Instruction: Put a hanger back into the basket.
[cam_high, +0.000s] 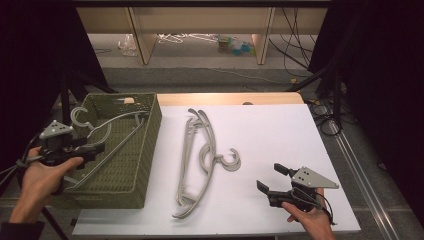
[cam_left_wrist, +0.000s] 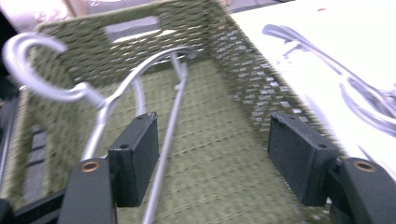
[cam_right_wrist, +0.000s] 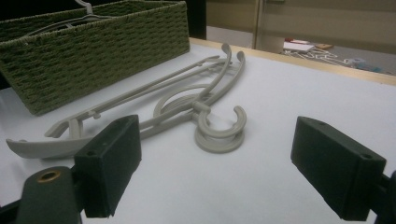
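Both tongs are apart: the left tongs (cam_high: 95, 148) over the basket (cam_high: 145, 150), the right tongs (cam_high: 272, 179) near the hangers (cam_high: 200, 160).

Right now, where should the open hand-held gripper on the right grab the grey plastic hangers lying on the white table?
Probably the round hooks of the stacked grey plastic hangers. They jut toward the right hand-held gripper, lie flat, and are thin enough for its open jaws. Come in low from the right.
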